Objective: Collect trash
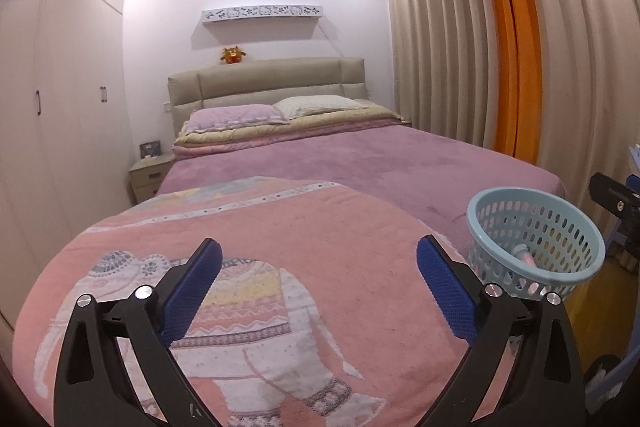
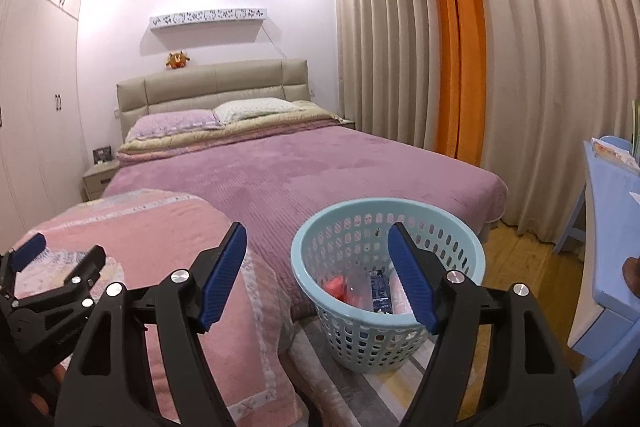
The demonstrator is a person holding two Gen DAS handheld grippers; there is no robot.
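Note:
A light blue perforated basket (image 2: 320,251) stands at the foot of the bed, also in the left wrist view (image 1: 592,247) at the right. It holds trash: a red piece (image 2: 336,285), a blue packet (image 2: 380,293) and a pink-white tube (image 1: 524,253). My right gripper (image 2: 316,239) is open and empty, held above the basket's near left side. My left gripper (image 1: 319,249) is open and empty above the pink elephant blanket (image 1: 280,267); it also shows at the left of the right wrist view (image 2: 60,247).
The bed (image 2: 304,171) with a purple cover fills the middle. Beige and orange curtains (image 2: 460,39) hang at the right. A blue desk (image 2: 612,211) stands at the far right. A nightstand (image 1: 150,175) and white wardrobes (image 1: 60,107) are at the left. A striped rug (image 2: 320,379) lies under the basket.

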